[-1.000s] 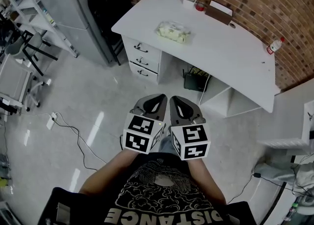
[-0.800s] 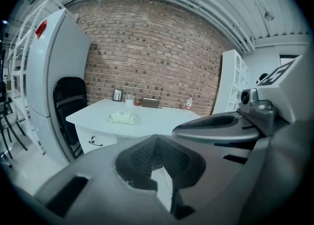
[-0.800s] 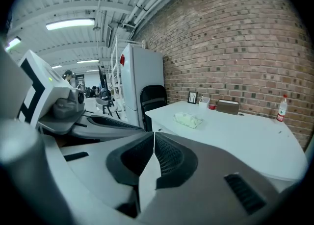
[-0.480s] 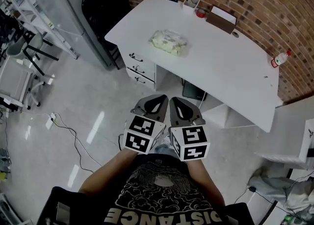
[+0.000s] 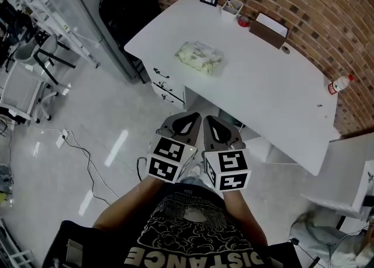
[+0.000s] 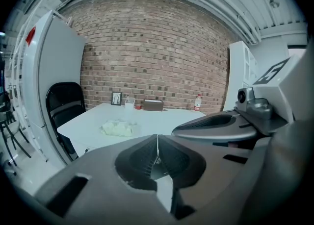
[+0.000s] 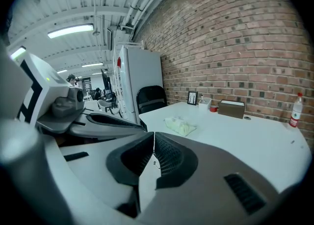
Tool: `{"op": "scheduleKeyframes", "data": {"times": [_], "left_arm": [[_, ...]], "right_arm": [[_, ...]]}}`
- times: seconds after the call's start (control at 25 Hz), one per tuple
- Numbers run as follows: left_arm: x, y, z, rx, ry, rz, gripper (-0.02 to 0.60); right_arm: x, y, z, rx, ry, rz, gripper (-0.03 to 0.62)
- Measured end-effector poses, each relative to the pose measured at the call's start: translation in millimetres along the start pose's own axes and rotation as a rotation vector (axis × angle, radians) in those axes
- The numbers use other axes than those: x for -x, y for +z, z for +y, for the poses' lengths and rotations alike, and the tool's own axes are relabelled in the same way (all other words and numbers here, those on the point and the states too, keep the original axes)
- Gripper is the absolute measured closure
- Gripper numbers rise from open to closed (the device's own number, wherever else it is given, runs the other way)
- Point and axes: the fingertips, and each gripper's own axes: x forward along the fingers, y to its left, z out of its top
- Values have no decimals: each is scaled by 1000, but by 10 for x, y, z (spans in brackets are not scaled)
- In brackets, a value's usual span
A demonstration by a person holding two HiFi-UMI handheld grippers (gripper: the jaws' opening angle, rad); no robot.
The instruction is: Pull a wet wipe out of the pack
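fingers (image 6: 140, 158) of left gripper (image 5: 189, 121) and right gripper (image 5: 213, 124) closed, empty; wet wipe pack (image 5: 199, 58) on desk (image 5: 263, 91) nearer than before.

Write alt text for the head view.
Seen from above, a person holds the left gripper and right gripper side by side over a pale floor, short of a white desk. A wet wipe pack lies on the desk, untouched.

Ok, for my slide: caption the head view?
Left gripper and right gripper shut, away from the desk holding the wipe pack.
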Motion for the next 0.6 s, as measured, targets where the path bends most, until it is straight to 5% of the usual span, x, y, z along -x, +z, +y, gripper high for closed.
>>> {"op": "scheduleKeyframes", "data": {"times": [0.6], "left_arm": [[-295,103,101,17,35,4,548]], "right_arm": [[-212,97,-260,12,53,-1,574]]}}
